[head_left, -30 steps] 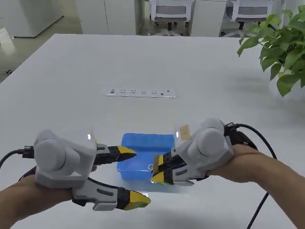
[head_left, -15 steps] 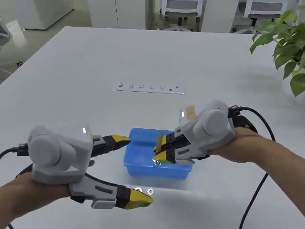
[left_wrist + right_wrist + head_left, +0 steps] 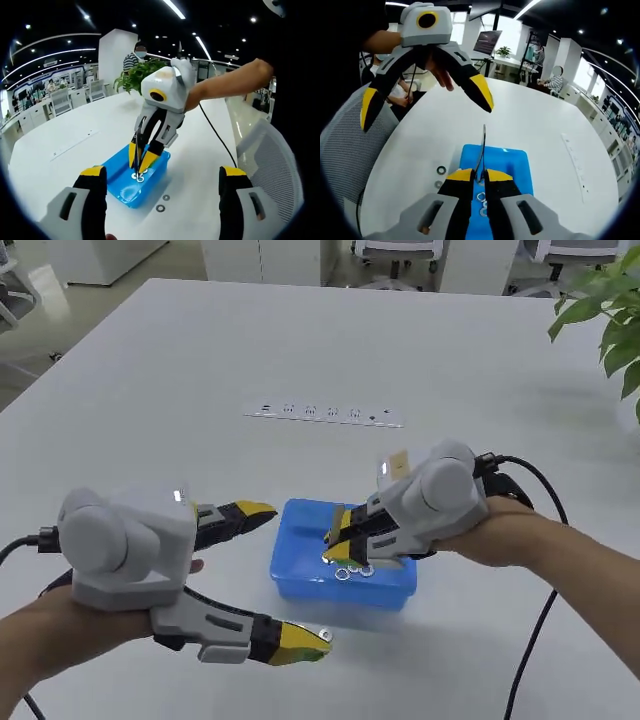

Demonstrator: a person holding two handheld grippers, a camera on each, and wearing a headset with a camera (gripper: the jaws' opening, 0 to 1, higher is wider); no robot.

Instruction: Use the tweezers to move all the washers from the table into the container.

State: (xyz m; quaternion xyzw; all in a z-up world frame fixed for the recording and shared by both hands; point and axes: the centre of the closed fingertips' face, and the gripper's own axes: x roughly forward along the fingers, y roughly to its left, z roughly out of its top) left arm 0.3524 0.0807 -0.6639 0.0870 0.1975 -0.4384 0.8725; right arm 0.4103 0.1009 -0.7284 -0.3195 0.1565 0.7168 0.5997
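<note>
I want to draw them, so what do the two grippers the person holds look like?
The left gripper and the right gripper both have chunky light grey bodies with rounded tops. Their jaws are black with yellow tips. A black cable trails from the back of each, and a small white light glows on top. The right one also carries a tan sticker.

right gripper clamping tweezers over container; washers inside; loose washers on table; left gripper spread
</note>
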